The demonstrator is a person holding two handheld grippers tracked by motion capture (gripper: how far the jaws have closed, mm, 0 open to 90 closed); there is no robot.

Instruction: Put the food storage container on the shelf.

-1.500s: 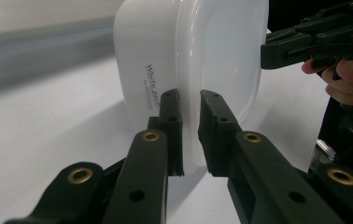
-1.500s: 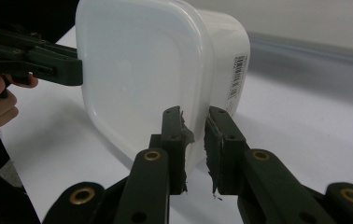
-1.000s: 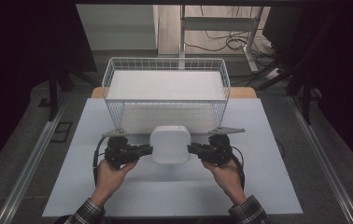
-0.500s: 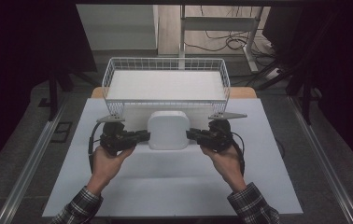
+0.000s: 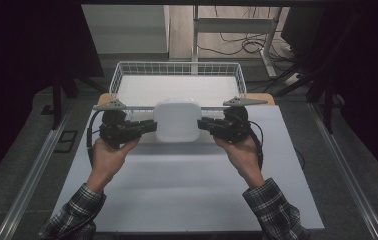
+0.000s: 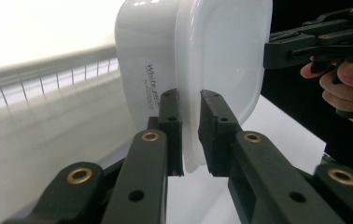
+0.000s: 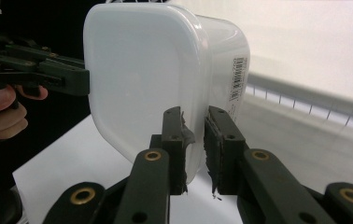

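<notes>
A white lidded plastic container (image 5: 178, 120) hangs in the air just in front of the wire basket (image 5: 127, 72). My left gripper (image 5: 149, 125) is shut on the lid rim at its left side, and my right gripper (image 5: 203, 124) is shut on the rim at its right side. In the left gripper view the container (image 6: 188, 60) stands on edge with its rim pinched between the jaws of the left gripper (image 6: 191, 109), the other gripper across from it. In the right gripper view the container (image 7: 165, 74) shows a barcode label, its rim clamped by the right gripper (image 7: 194, 122).
The white wire basket has a white floor (image 5: 177, 90) and stands at the table's far side. A white mat (image 5: 177, 190) covers the table below my hands. Dark floor, metal rails and cables surround the table.
Both grippers have carried the container up and away from the person, from low over the mat to the basket's near wall.
</notes>
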